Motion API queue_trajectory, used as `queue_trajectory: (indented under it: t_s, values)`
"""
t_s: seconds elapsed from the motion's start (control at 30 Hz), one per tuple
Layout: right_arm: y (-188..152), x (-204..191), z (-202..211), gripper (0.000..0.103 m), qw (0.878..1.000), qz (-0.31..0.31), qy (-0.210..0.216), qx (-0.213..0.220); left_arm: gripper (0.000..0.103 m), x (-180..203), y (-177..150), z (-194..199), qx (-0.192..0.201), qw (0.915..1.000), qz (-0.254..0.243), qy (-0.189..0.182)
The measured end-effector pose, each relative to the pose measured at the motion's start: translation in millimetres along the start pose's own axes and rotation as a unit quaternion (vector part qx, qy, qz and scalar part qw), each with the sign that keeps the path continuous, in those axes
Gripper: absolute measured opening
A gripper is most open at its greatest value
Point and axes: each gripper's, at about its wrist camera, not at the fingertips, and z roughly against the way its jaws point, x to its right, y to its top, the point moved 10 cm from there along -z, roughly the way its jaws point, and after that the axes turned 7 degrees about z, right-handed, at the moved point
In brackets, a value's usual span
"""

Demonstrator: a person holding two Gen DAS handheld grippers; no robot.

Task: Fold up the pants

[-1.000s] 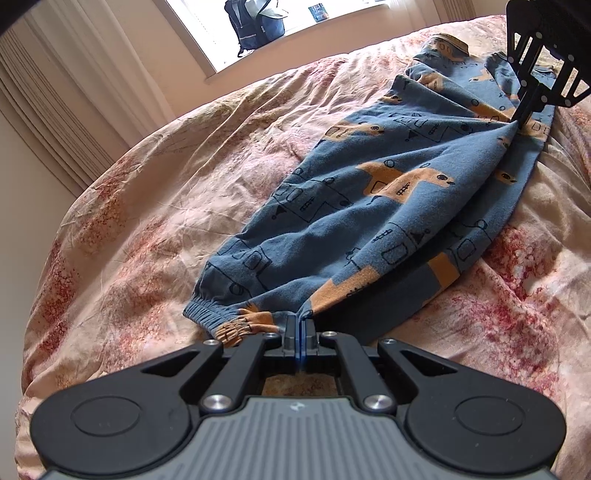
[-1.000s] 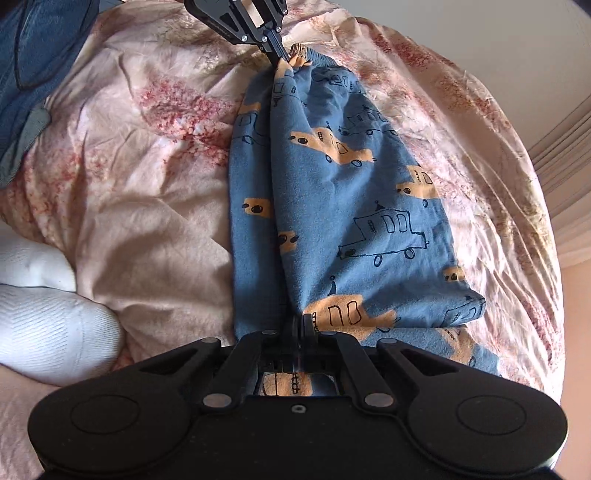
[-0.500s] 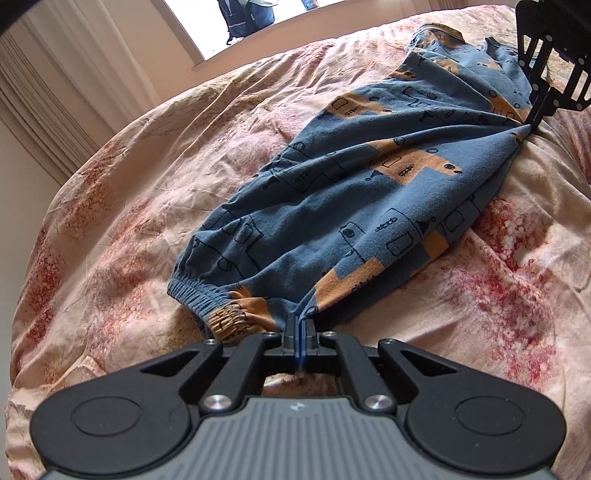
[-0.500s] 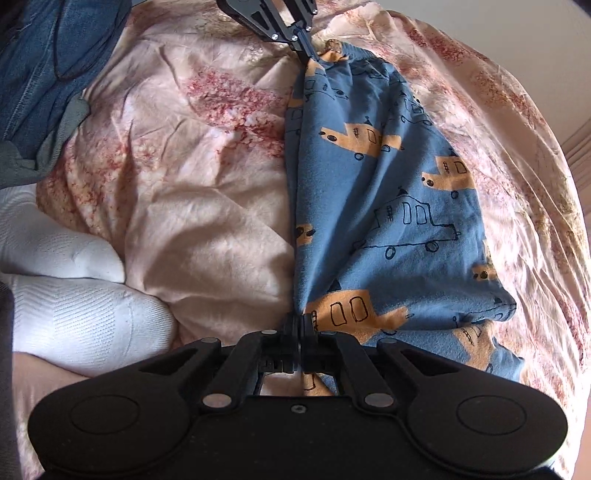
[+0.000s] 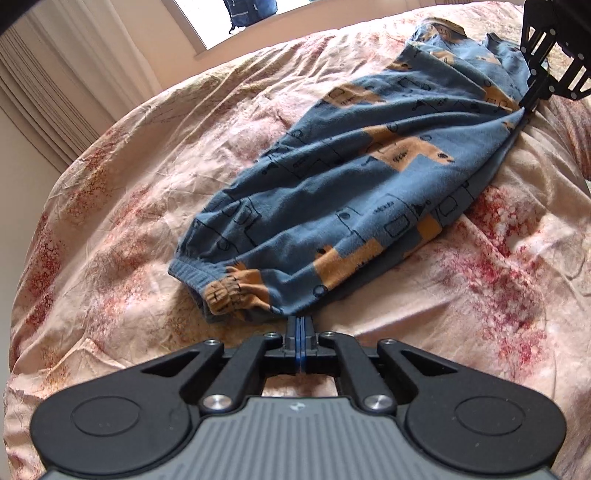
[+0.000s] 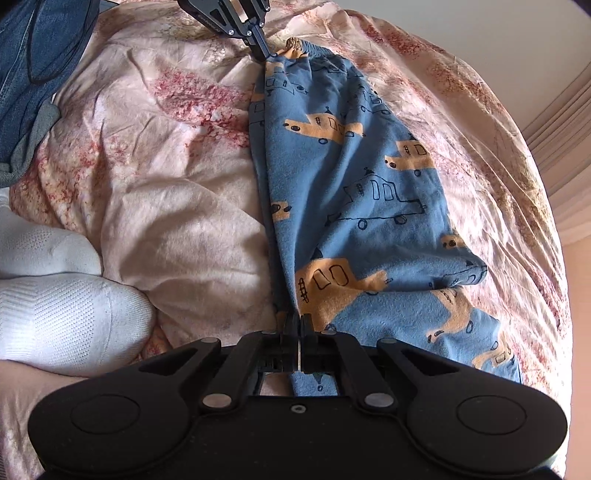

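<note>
Both grippers are clenched on the pants: the left gripper (image 5: 300, 322) pinches the fabric edge just beside the gathered ankle cuffs (image 5: 229, 286), and the right gripper (image 6: 297, 320) pinches the same long edge at the other end, by the waist. Each one shows as a black jointed frame at the far end of the other's view.

Under them is a bed covered by a quilt (image 5: 122, 206) of thin, smooth, creased cloth, pale peach with blotches of red and tan. It puffs up in soft mounds. Behind the bed, in the left view, are a window ledge (image 5: 258, 40) with a dark blue bag (image 5: 251, 11) on it and pleated cream curtains (image 5: 44, 74) at the left. In the right view, a person's two feet in white ribbed socks (image 6: 66, 302) rest on the quilt at the left, and blue denim (image 6: 33, 66) fills the upper left corner.

The pants (image 6: 362, 192) lie on the quilt between the grippers, the legs stacked one on the other. They are soft, slightly fuzzy blue knit printed with orange vehicles and black line drawings, loosely rumpled, with the pinched edge pulled into a fairly straight line.
</note>
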Motion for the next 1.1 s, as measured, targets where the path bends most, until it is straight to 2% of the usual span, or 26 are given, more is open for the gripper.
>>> queue_trajectory:
  t_s: [0.03,0.1,0.13,0.17,0.2,0.23,0.27,0.3,0.37,0.43,0.5,0.6,0.67,0.73,0.83,0.9,0.93,0.97,1.07,1.1]
  values:
    - [-1,-1,-1,0.001,1.000,-0.006,0.000,0.001,0.001,0,-1,0,-0.002,1.0000,0.004,0.001]
    - [-3,0,4,0.012,1.000,-0.027,-0.001,0.008,0.005,-2,3,7,0.003,0.9994,0.034,-0.011]
    - [-5,2,9,0.021,0.999,-0.042,-0.005,0.011,0.008,-2,8,13,0.008,0.9982,0.055,-0.022]
    - [-8,4,14,0.026,0.998,-0.058,-0.006,0.015,0.024,-2,17,21,0.017,0.9966,0.074,-0.032]
    - [-13,9,23,0.029,0.996,-0.083,-0.007,0.020,0.048,0,27,28,0.029,0.9956,0.082,-0.035]
    - [-21,15,32,0.039,0.994,-0.110,-0.015,0.021,0.062,4,39,35,0.046,0.9948,0.084,-0.035]
    - [-29,21,41,0.052,0.990,-0.138,-0.022,0.021,0.087,11,55,41,0.067,0.9938,0.082,-0.034]
    - [-38,29,52,0.060,0.986,-0.166,-0.029,0.019,0.103,19,70,44,0.087,0.9924,0.080,-0.035]
    - [-58,45,72,0.089,0.976,-0.212,-0.048,0.010,0.103,44,103,47,0.122,0.9880,0.077,-0.055]
    - [-80,68,96,0.098,0.963,-0.257,-0.080,-0.001,0.103,74,134,40,0.135,0.9839,0.090,-0.075]
    - [-101,93,117,0.102,0.942,-0.316,-0.110,-0.008,0.103,109,161,28,0.138,0.9793,0.112,-0.096]
    - [-131,124,130,0.102,0.904,-0.407,-0.127,0.009,0.103,165,192,14,0.139,0.9754,0.122,-0.120]
    - [-150,139,128,0.102,0.872,-0.473,-0.127,0.029,0.103,199,203,5,0.145,0.9776,0.102,-0.114]
    - [-165,150,117,0.102,0.836,-0.535,-0.108,0.062,0.102,224,207,-5,0.144,0.9837,0.068,-0.084]
    - [-184,161,95,0.101,0.795,-0.592,-0.097,0.091,0.093,253,209,-14,0.148,0.9887,-0.007,-0.021]
    - [-196,167,78,0.092,0.779,-0.613,-0.091,0.096,0.084,266,209,-16,0.147,0.9883,-0.038,-0.014]
    - [-200,170,68,0.084,0.775,-0.619,-0.093,0.092,0.081,270,209,-18,0.144,0.9884,-0.046,-0.012]
    - [-207,174,62,0.076,0.771,-0.623,-0.100,0.087,0.073,274,208,-19,0.143,0.9882,-0.052,-0.011]
    - [-228,183,49,0.069,0.761,-0.633,-0.118,0.079,0.046,278,208,-27,0.133,0.9895,-0.056,-0.007]
    - [-237,186,46,0.068,0.753,-0.642,-0.124,0.080,0.039,281,207,-30,0.128,0.9899,-0.061,-0.010]
